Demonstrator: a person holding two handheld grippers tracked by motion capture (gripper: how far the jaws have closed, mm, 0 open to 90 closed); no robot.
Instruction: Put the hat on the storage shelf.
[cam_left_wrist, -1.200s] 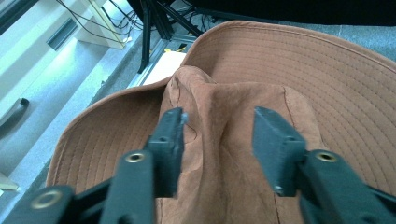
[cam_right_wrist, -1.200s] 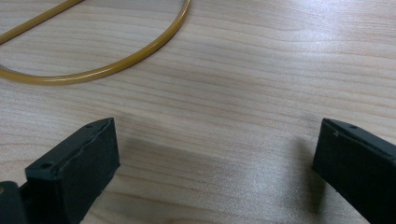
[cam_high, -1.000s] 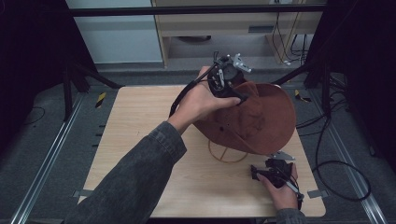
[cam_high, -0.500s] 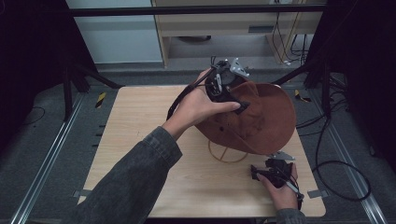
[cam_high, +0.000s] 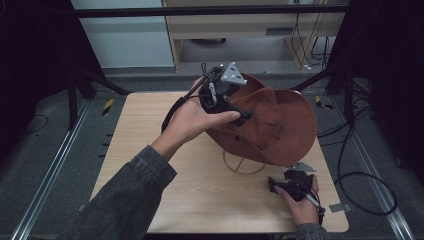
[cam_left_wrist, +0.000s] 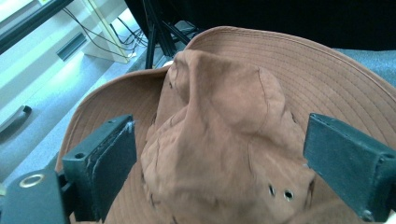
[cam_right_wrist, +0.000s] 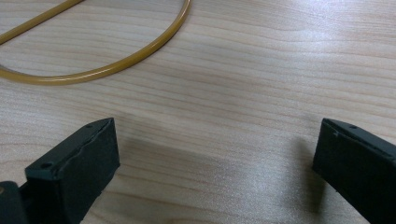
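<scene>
The brown hat (cam_high: 272, 125) sits tilted on the far right of the worktop (cam_high: 150, 150), its crumpled crown (cam_left_wrist: 219, 140) between the wide-open jaws of the left tool (cam_high: 240, 111), which holds nothing yet. To grip well, close on a firm fold of the crown. The right tool (cam_high: 280, 186) rests spread and empty near the cord (cam_right_wrist: 93, 70).

My high camera looked forward and down on the wooden table (cam_high: 150, 150) from my side. The camera on my left gripper (cam_high: 239, 112) looked very close at the brown hat (cam_left_wrist: 224, 140), which the high view shared. The camera on my right gripper (cam_high: 280, 186) faced down at the tabletop from near, with the yellow cord (cam_right_wrist: 116, 60).
</scene>
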